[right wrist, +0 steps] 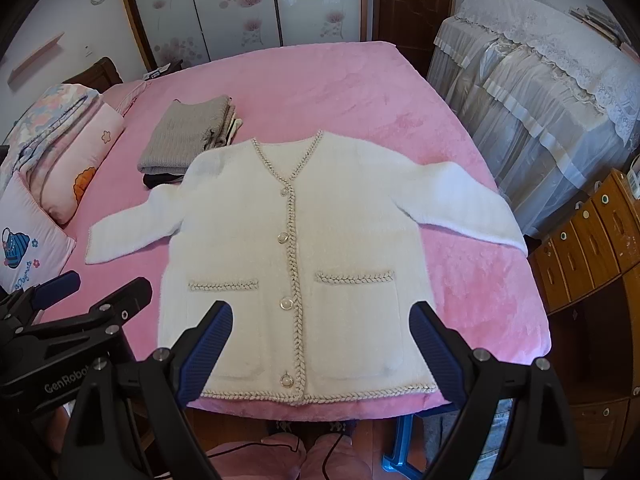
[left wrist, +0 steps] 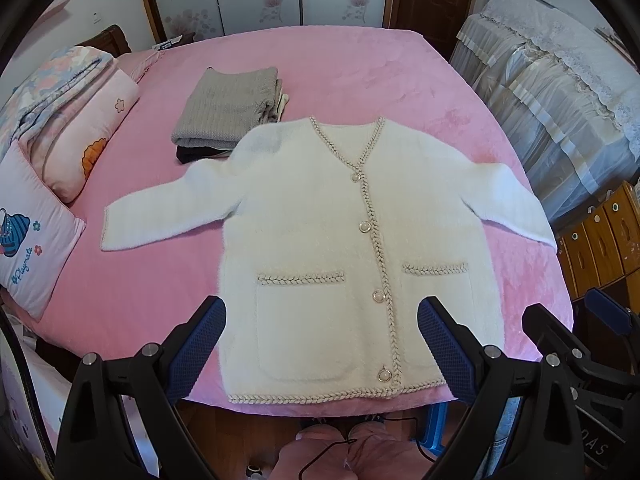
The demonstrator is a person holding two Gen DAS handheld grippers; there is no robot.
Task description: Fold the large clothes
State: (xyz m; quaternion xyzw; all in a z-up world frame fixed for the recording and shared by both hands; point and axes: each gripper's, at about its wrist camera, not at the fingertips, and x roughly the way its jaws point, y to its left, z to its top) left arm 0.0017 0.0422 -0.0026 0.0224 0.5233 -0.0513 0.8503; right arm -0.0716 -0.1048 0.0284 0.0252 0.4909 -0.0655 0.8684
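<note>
Fingers (left wrist: 208, 332) of our left gripper (left wrist: 320, 344) stand wide apart and hold nothing, and so do those of the right gripper (right wrist: 322, 344); both hover off the near edge of the bed (left wrist: 360, 72).

Taking the bed as our landmark: the cardigan (left wrist: 320, 220) lies flat and buttoned on its near half, hem along the near edge, collar toward the far side, one sleeve spread toward the pillows (left wrist: 52, 184), the other toward the opposite edge. A folded pile (left wrist: 224, 108) sits farther in, just beside the cardigan's shoulder.

We judge three risks. The hem sits so close to the bed's edge that a careless tug could drag the cardigan off. Its fluffy knit looks slippery and thick, so a shallow pinch may lose it or catch only the top layer. Swinging the pillow-side sleeve over could brush the pile.

In both views the hem lies beyond and between our fingertips, not touching them.
</note>
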